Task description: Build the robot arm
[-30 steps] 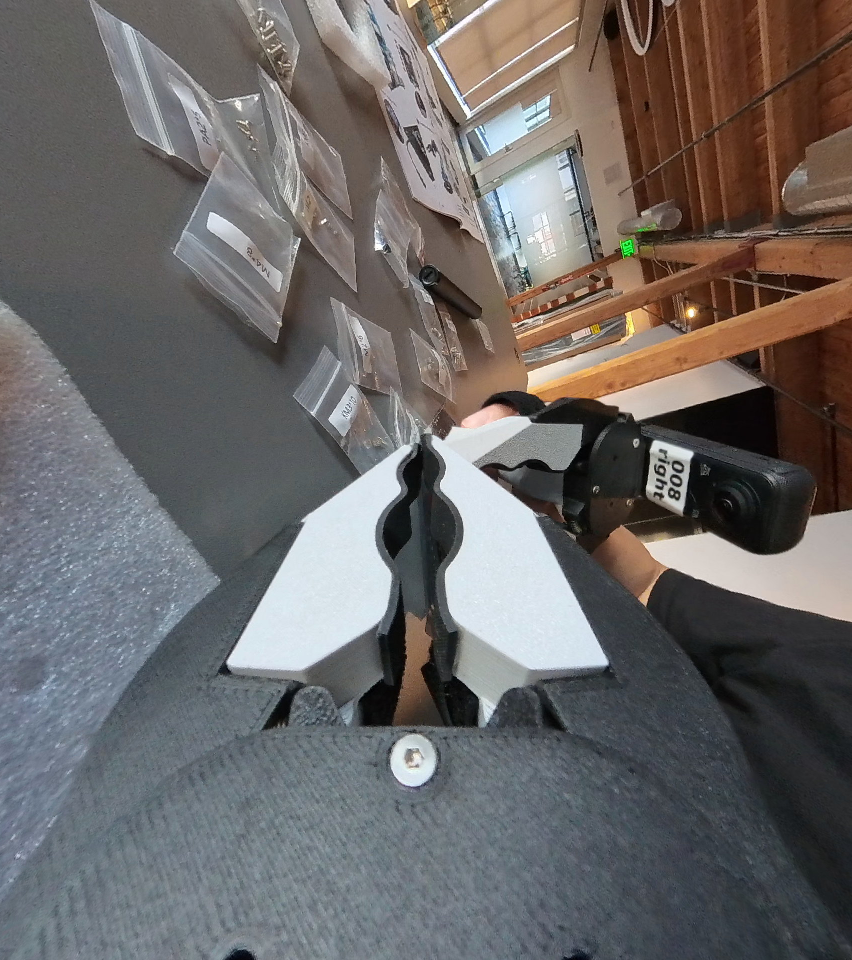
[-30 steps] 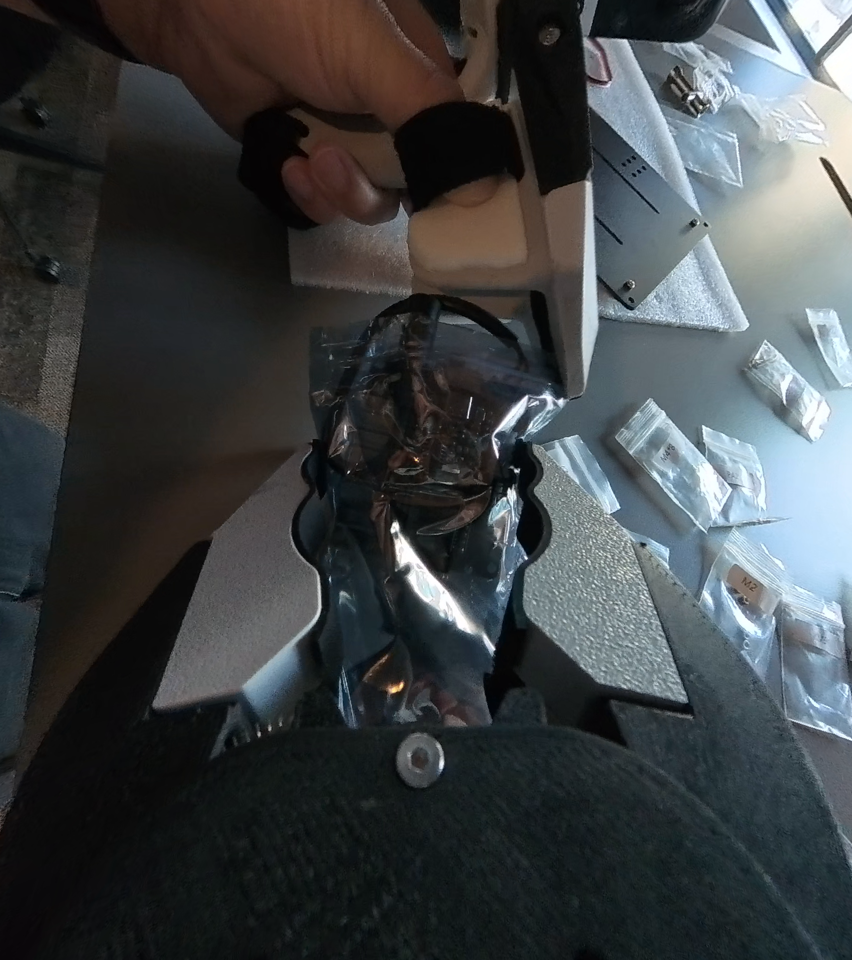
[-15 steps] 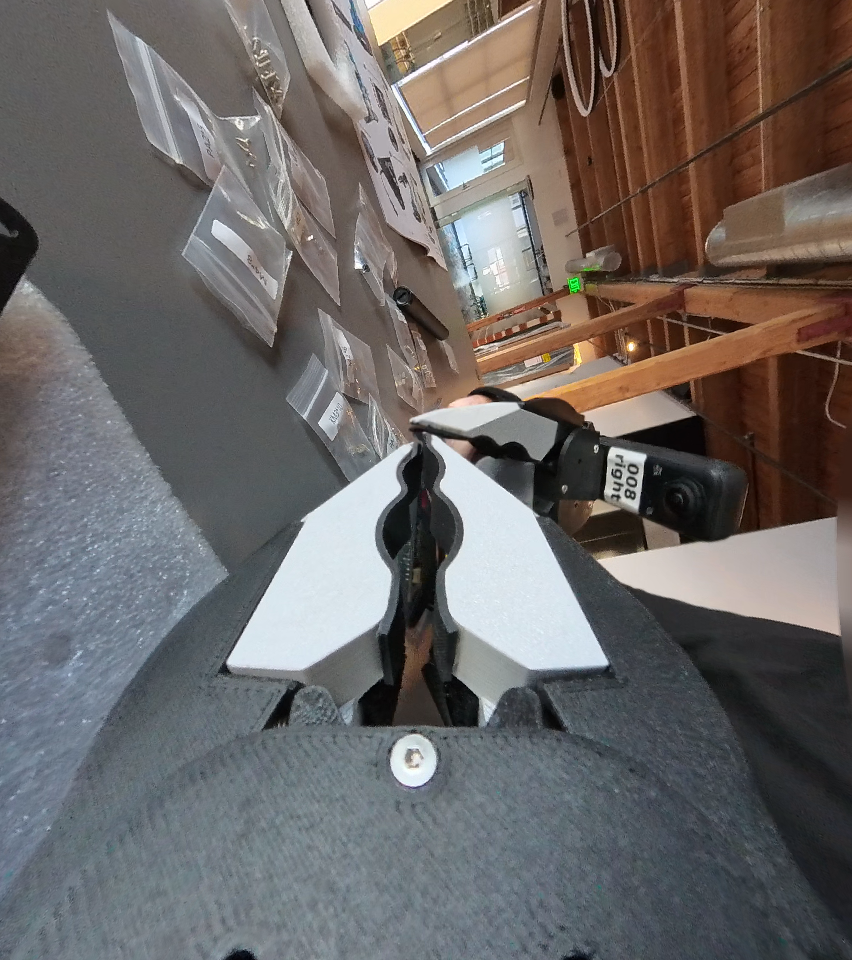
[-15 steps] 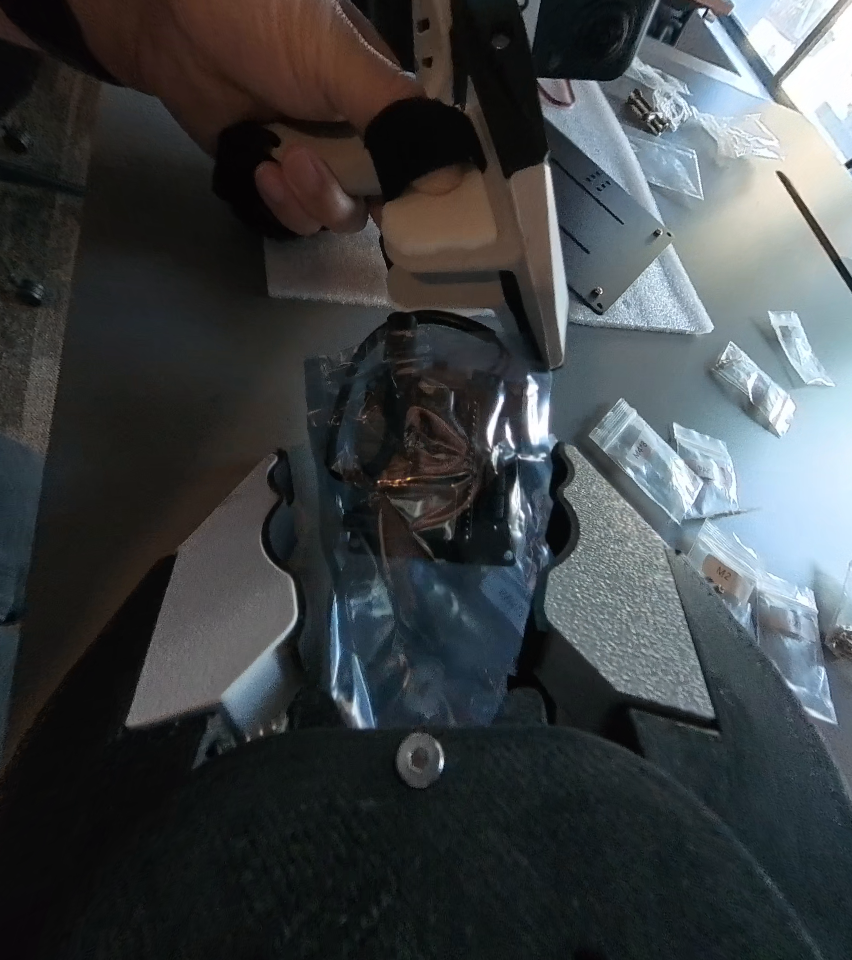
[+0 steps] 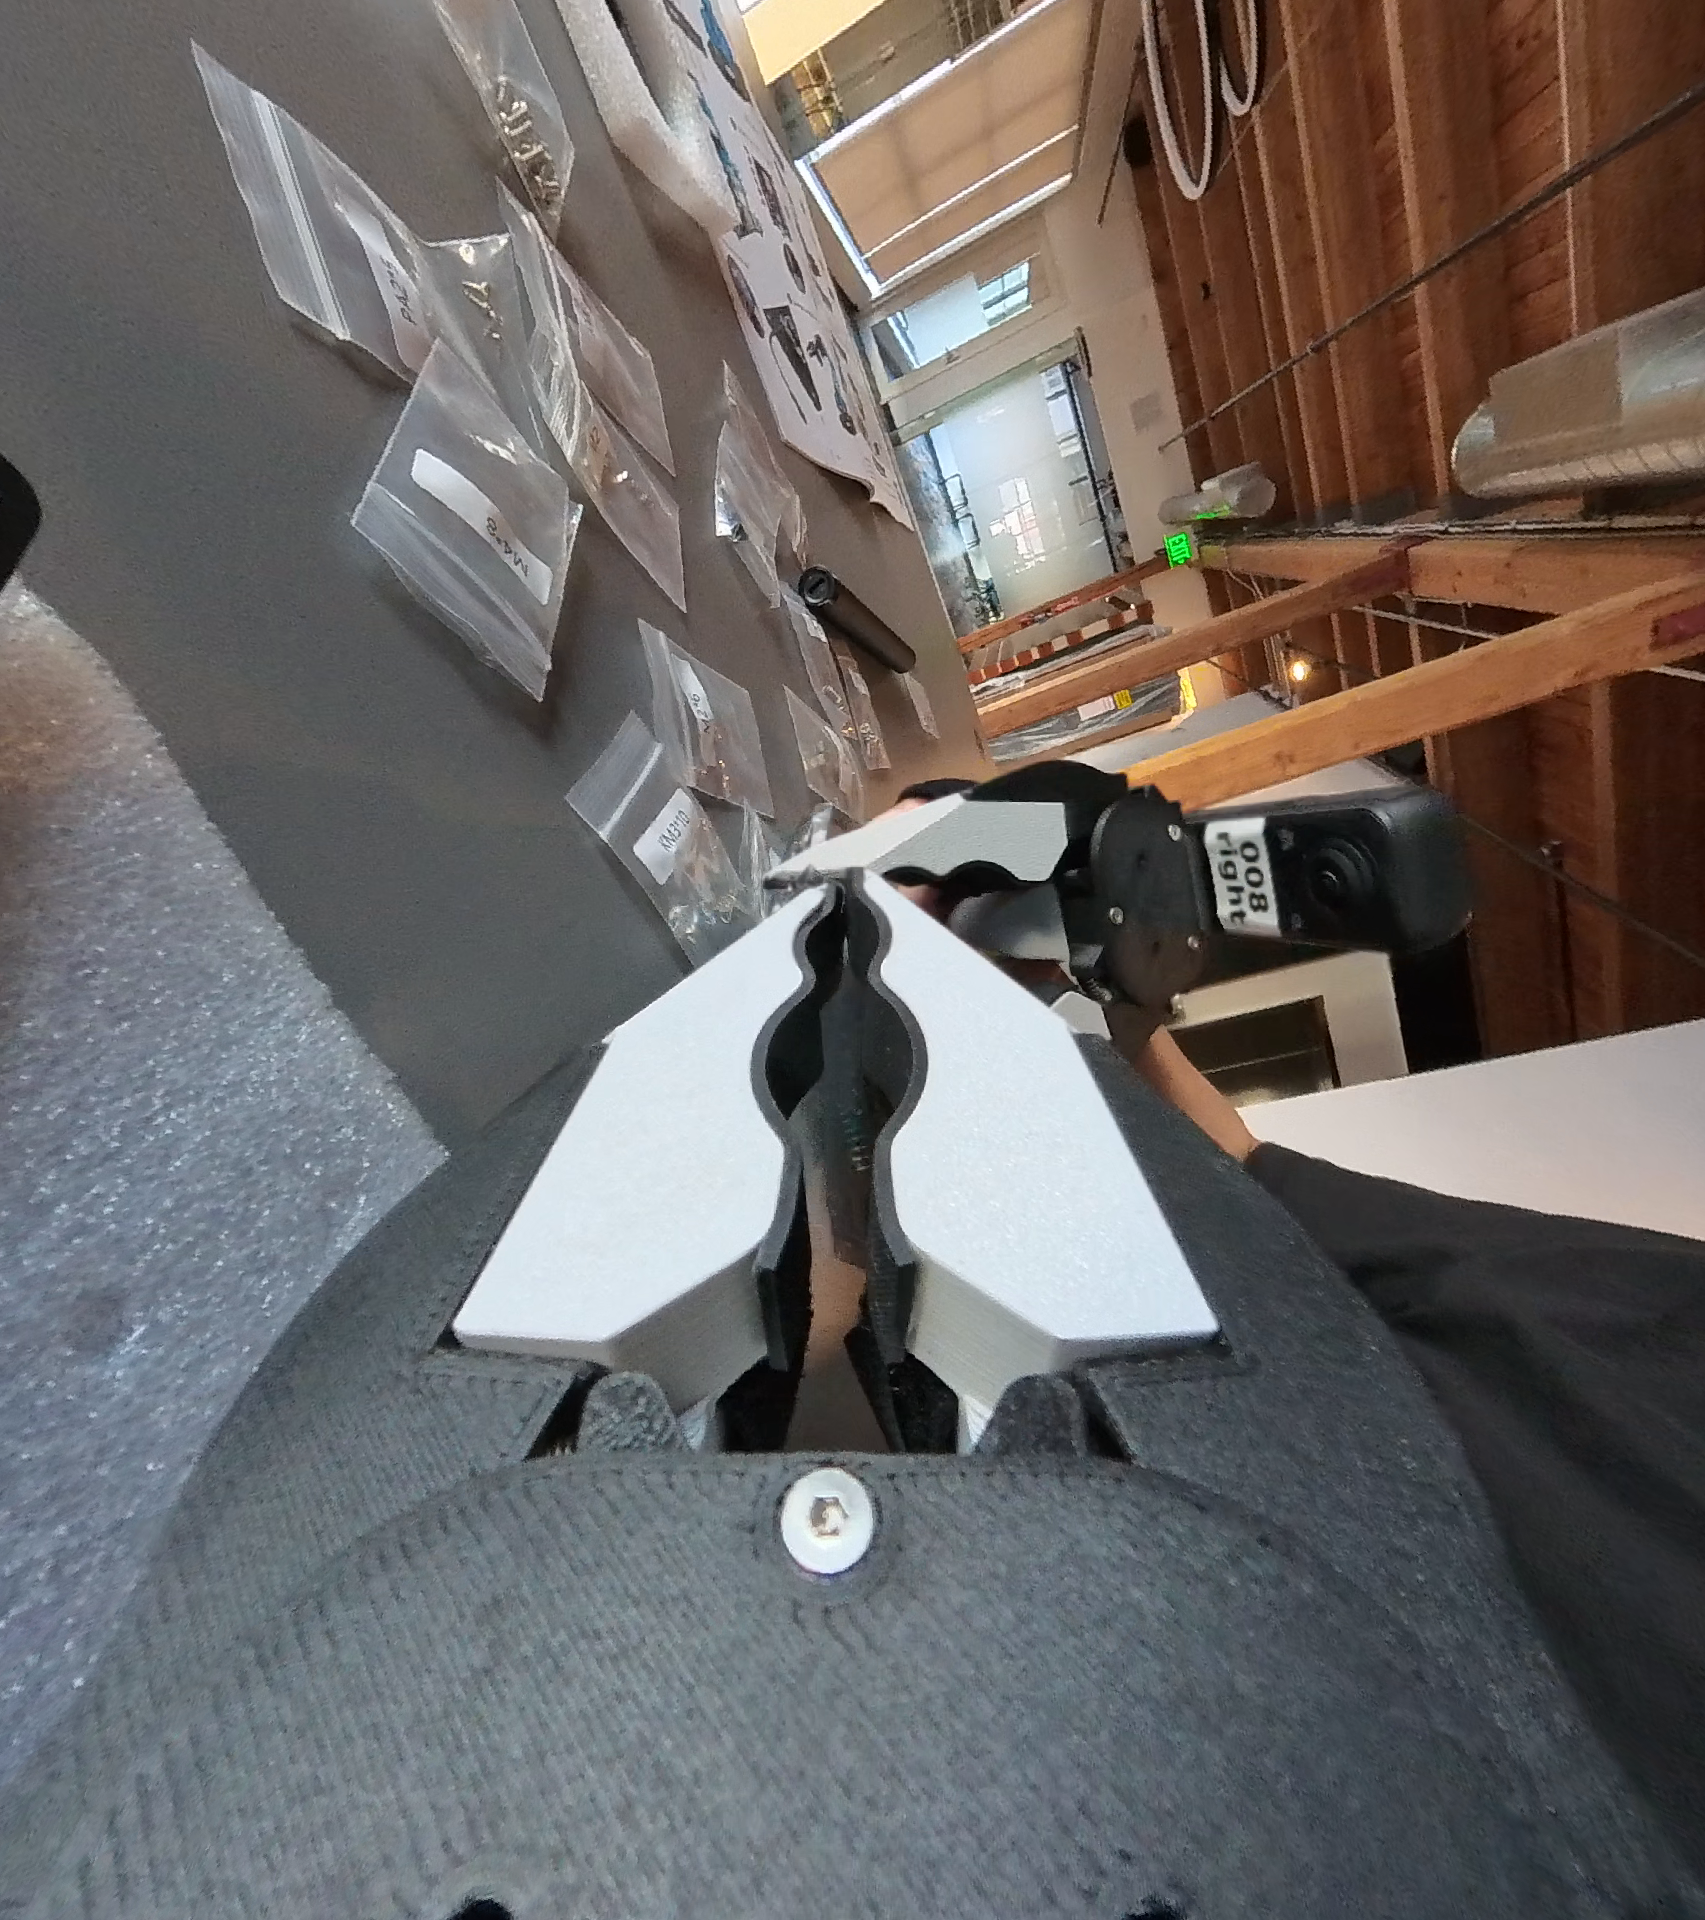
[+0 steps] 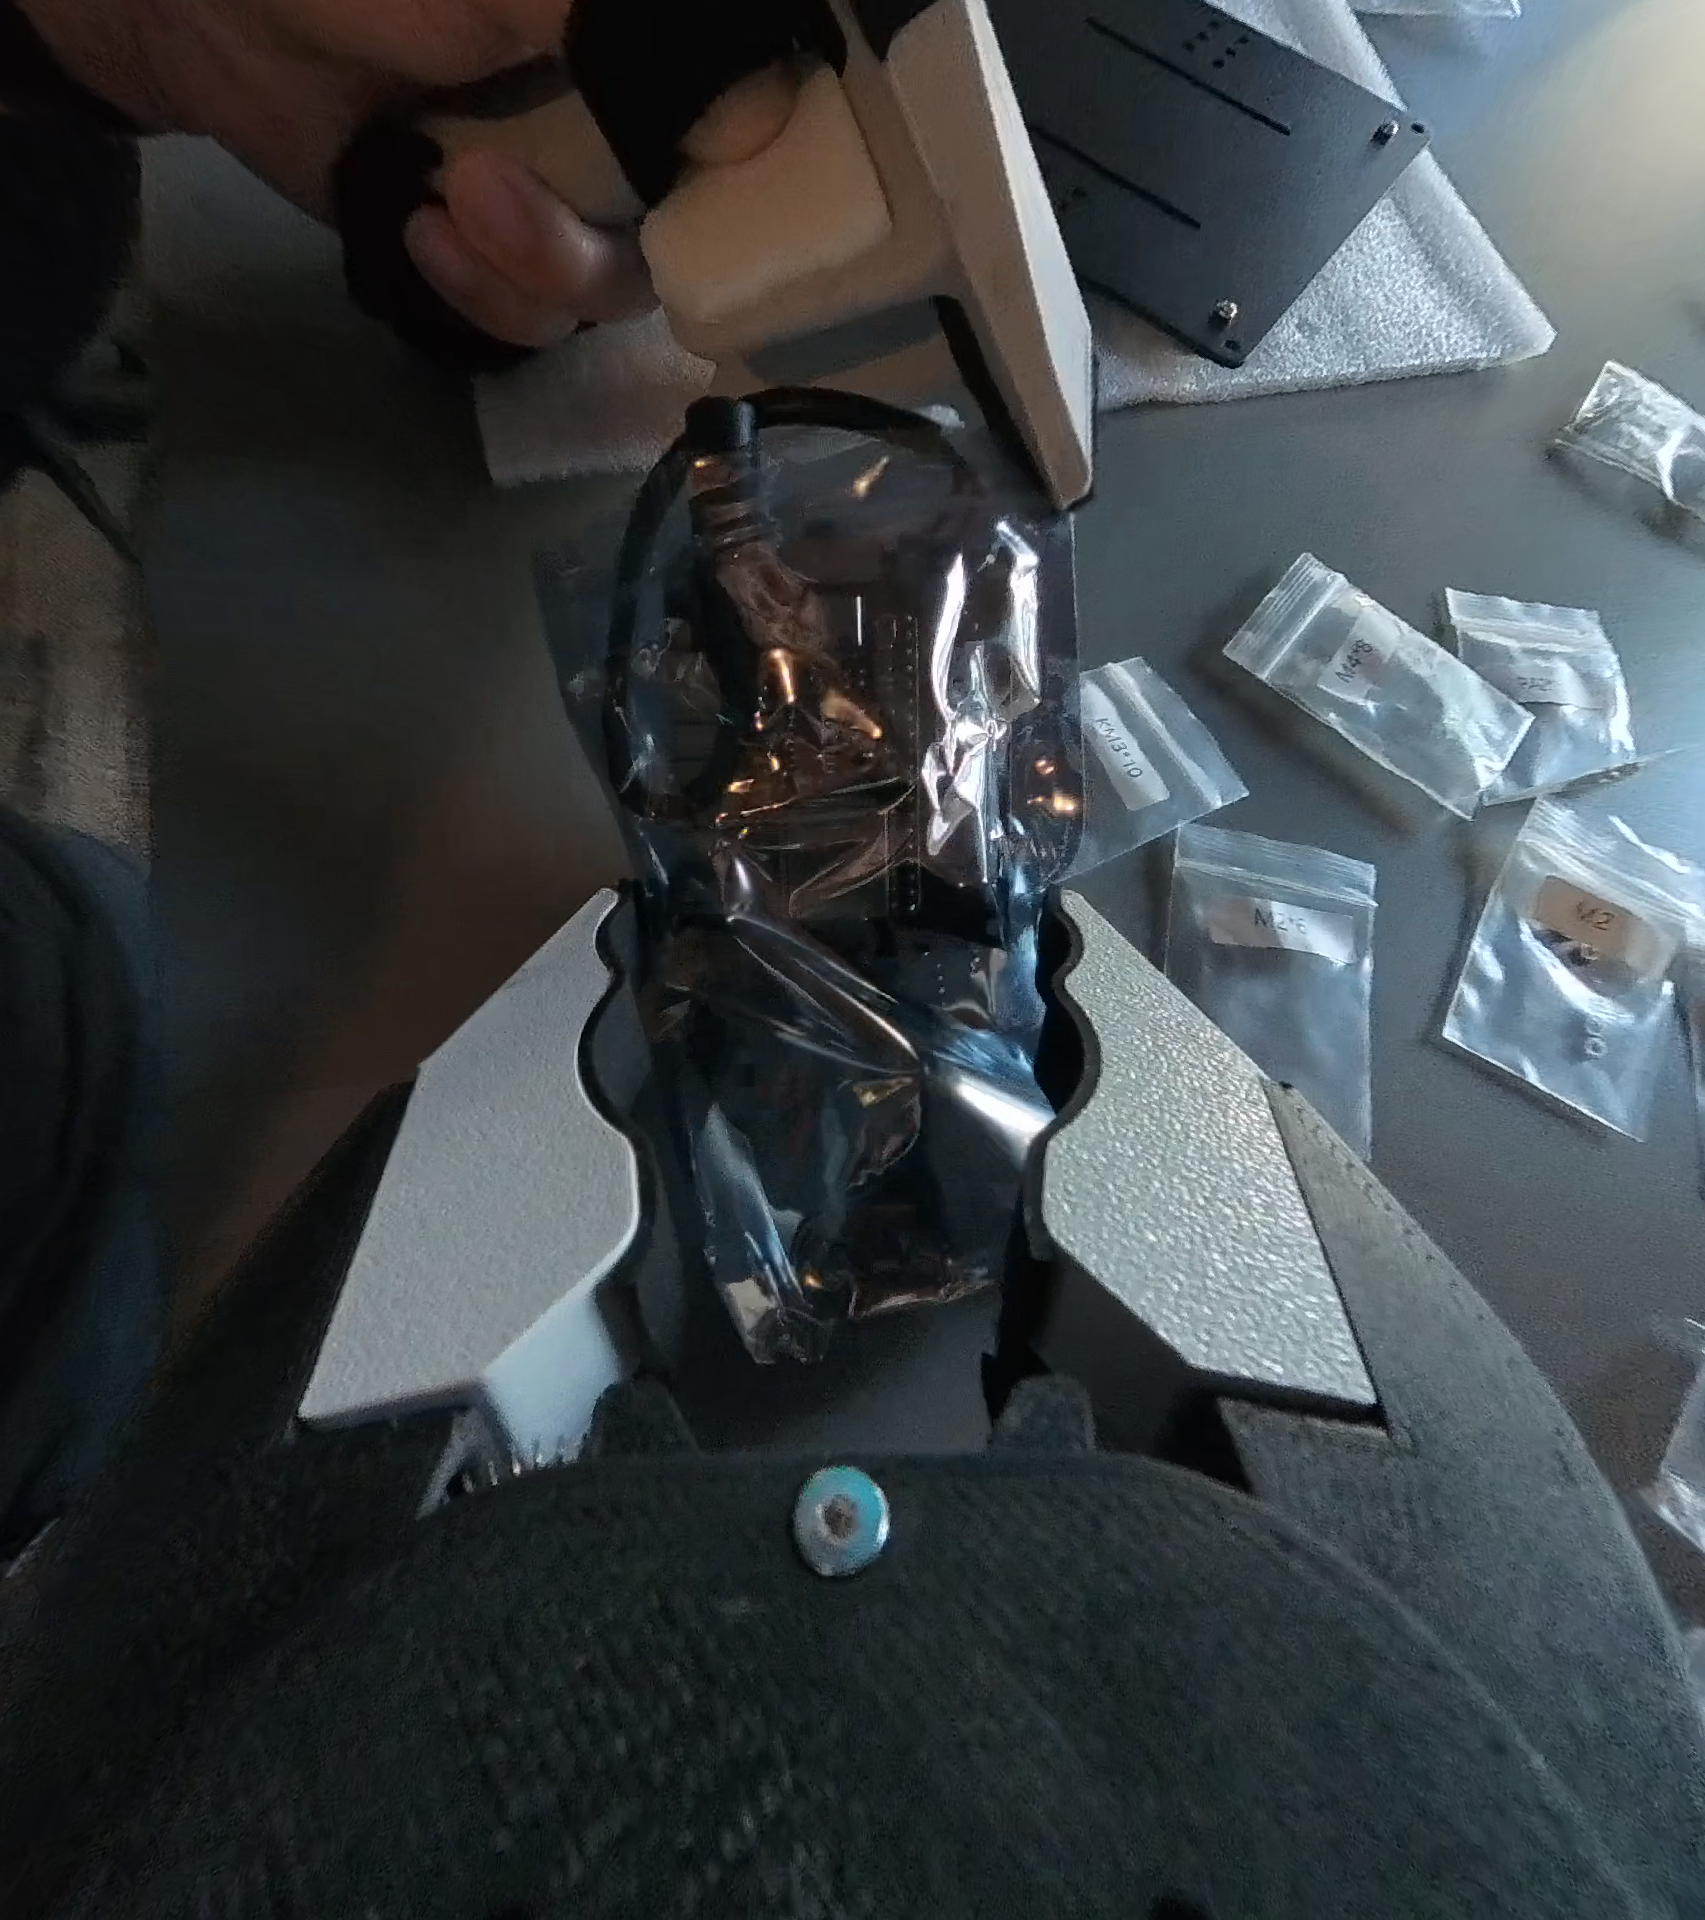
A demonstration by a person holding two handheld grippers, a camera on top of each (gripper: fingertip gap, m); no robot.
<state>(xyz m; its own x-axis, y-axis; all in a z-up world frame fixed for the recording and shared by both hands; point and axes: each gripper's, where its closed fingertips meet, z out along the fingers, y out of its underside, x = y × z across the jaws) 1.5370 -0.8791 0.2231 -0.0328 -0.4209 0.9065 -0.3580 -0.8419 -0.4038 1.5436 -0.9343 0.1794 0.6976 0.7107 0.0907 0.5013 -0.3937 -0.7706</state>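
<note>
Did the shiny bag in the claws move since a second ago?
Yes. In the right wrist view the shiny bag, clamped by the right gripper, now covers part of a small clear bag on the table that lay clear before: it shifted rightward.

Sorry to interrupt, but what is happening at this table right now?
A person holds a gripper in each hand over a grey table. The right gripper grips a shiny plastic bag with a black cable and a circuit board inside. The left gripper is pinched shut on the bag's far edge. Small clear bags lie nearby.

Left hand-held gripper [image 5: 843, 914] clamped on thin dark bag edge [image 5: 843, 1132]; zip bags [image 5: 469, 540] on grey table [image 5: 204, 675] beyond
</note>
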